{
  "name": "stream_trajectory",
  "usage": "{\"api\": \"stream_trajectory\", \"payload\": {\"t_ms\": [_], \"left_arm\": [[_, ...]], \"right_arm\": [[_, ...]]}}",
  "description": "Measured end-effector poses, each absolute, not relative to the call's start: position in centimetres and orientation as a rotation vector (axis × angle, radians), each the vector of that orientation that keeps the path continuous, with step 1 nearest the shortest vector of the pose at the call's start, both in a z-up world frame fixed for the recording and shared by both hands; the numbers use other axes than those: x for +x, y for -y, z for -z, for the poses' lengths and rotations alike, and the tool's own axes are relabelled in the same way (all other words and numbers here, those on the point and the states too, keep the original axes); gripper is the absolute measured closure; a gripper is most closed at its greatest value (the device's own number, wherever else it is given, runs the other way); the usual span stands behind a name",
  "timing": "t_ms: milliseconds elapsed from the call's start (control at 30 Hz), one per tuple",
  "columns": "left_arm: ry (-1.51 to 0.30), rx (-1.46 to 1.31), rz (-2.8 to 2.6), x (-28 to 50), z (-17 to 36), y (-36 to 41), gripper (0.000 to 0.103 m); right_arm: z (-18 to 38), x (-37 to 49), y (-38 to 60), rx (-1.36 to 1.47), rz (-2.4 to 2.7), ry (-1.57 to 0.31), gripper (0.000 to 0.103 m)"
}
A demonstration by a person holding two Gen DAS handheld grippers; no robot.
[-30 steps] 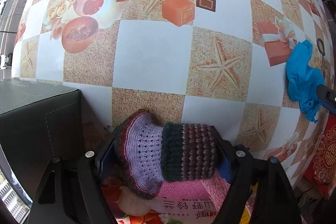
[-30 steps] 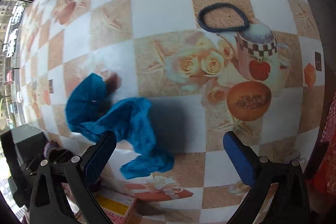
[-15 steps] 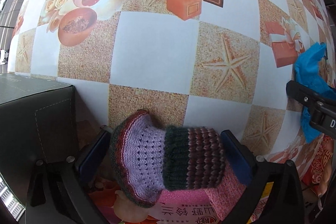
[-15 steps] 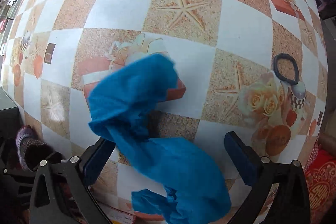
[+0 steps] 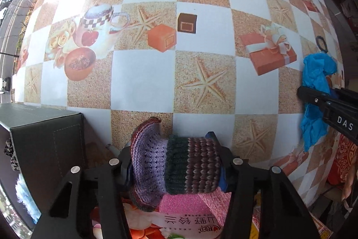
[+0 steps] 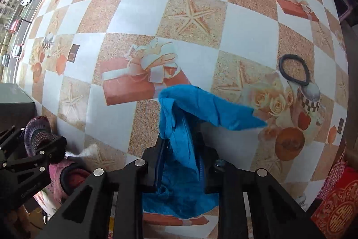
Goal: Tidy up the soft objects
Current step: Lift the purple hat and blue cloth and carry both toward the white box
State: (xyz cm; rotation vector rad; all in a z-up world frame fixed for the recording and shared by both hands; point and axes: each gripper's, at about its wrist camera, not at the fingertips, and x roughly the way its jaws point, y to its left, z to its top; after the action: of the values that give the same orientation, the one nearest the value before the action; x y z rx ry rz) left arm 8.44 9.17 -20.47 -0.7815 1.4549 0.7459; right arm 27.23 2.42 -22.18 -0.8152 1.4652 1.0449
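While spread wide under everything, tabletop (image 5: 143,82) in a checkered print of starfish, gift boxes and teacups, largely bare across the middle. Dark box (image 5: 44,140) at the near left edge, something patterned poking from its side, possibly the bin for sorted pieces, though contents hidden. Blue cloth (image 6: 185,118) lifted off the surface, pinched between the closed fingers of the right gripper (image 6: 182,149), one corner flaring out toward the printed roses. Knitted sleeve (image 5: 176,165) in purple, green and maroon bands, clamped crosswise in the left gripper (image 5: 176,162), held above a pink pile near the tabletop's edge. Black hair tie (image 6: 294,69) lying alone on the far right, untouched. Judged midway: two soft pieces in hand and not yet deposited, the hair tie still to collect, final resting place for either piece impossible to tell from these views.
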Motion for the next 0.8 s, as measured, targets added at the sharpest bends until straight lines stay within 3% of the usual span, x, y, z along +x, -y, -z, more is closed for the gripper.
{"api": "stream_trajectory", "payload": {"t_ms": [267, 800], "left_arm": [[-1.370, -0.675, -0.733, 9.8, 15.1, -9.4, 0.045], [-1.288, -0.583, -0.666, 5.8, 9.5, -4.7, 0.045]], "right_arm": [[18.0, 29.7, 0.7, -0.555, -1.084, -1.540, 0.077], [9.0, 25.9, 4.6, -0.439, -1.182, -1.480, 0.077]]}}
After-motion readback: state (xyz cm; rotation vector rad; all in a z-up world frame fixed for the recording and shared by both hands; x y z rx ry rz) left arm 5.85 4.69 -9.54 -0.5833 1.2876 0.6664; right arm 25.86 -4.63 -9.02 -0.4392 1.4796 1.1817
